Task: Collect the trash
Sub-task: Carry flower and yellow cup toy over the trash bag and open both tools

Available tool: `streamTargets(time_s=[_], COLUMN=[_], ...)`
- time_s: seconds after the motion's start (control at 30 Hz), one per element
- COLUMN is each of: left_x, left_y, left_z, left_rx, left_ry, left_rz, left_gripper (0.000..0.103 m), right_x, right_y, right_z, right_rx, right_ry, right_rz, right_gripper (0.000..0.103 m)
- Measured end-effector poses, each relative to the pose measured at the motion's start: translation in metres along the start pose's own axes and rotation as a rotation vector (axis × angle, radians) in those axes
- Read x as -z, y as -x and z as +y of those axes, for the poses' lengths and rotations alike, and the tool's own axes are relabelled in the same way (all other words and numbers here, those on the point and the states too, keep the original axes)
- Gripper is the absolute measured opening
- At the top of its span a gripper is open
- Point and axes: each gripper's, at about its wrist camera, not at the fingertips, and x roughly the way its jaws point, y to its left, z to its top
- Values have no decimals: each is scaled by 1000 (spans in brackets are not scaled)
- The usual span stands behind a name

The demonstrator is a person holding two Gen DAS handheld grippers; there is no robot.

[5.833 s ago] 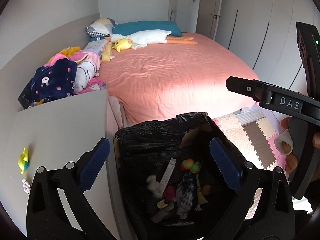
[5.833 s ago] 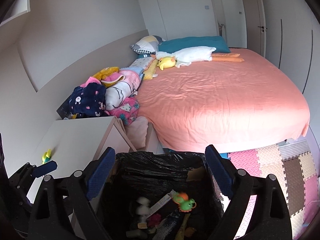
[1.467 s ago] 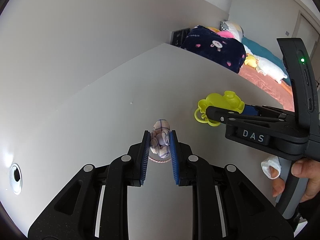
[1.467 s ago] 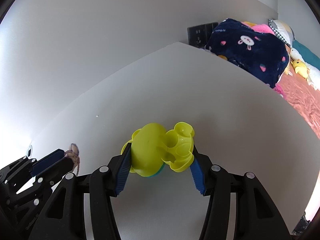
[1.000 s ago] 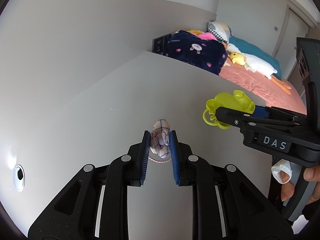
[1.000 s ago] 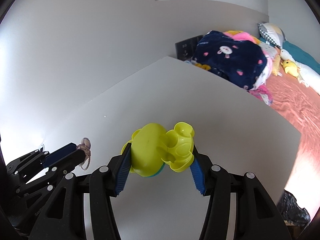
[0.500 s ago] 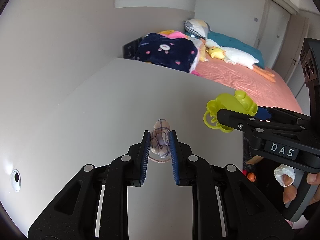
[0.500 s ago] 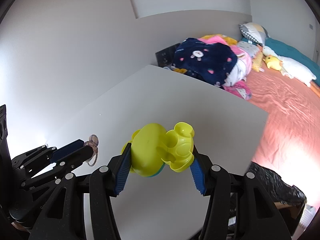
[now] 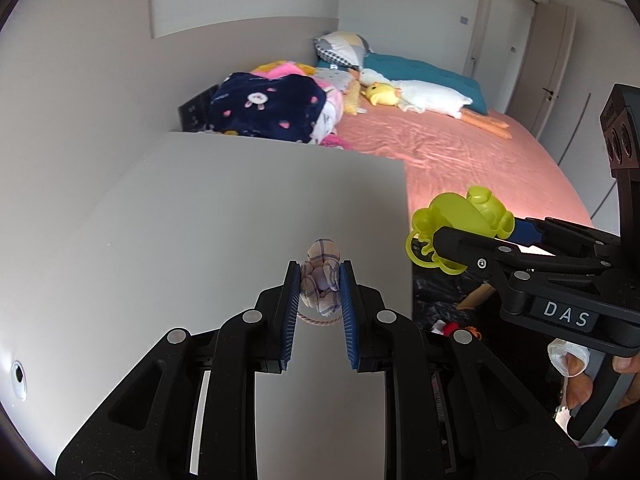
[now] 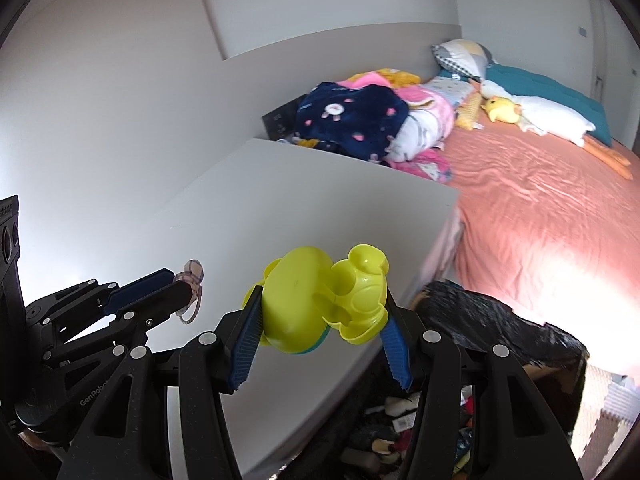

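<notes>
My left gripper (image 9: 320, 280) is shut on a small plaid fabric bundle (image 9: 321, 285) with a thin cord loop hanging below it, held above the white desk top (image 9: 200, 220). My right gripper (image 10: 320, 312) is shut on a yellow-green plastic toy (image 10: 324, 304), above the desk's right edge. The toy (image 9: 460, 226) and the right gripper (image 9: 472, 240) also show at the right of the left wrist view. The bundle (image 10: 191, 276) and the left gripper (image 10: 176, 284) appear at the left of the right wrist view. A bin lined with a black bag (image 10: 500, 328) stands below the desk edge, with several bits of trash inside.
A bed with a salmon sheet (image 9: 480, 152) lies beyond the desk, with a white goose plush (image 9: 432, 96), a yellow plush (image 9: 382, 94) and a navy blanket pile (image 9: 268, 108). A cable hole (image 9: 18, 374) is in the desk. Foam floor mats (image 10: 608, 400) lie by the bin. A hand (image 9: 580, 376) holds the right gripper.
Both grippers have swung away from the wall toward the desk's bed-side edge with their loads still held. The bed and the black-lined bin have come into view.
</notes>
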Motion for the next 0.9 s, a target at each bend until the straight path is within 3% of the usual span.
streamTargets(time_s=[0.9], left_x=[-25], left_y=[-29], left_z=[-113], left_rx=[169], left_ry=[-210], left_rz=[19], left_gripper=[20], right_x=[27], right_y=[62], right_z=[-113], right_rx=[154], right_ry=[-204], right_rz=[-78], right_gripper=[55])
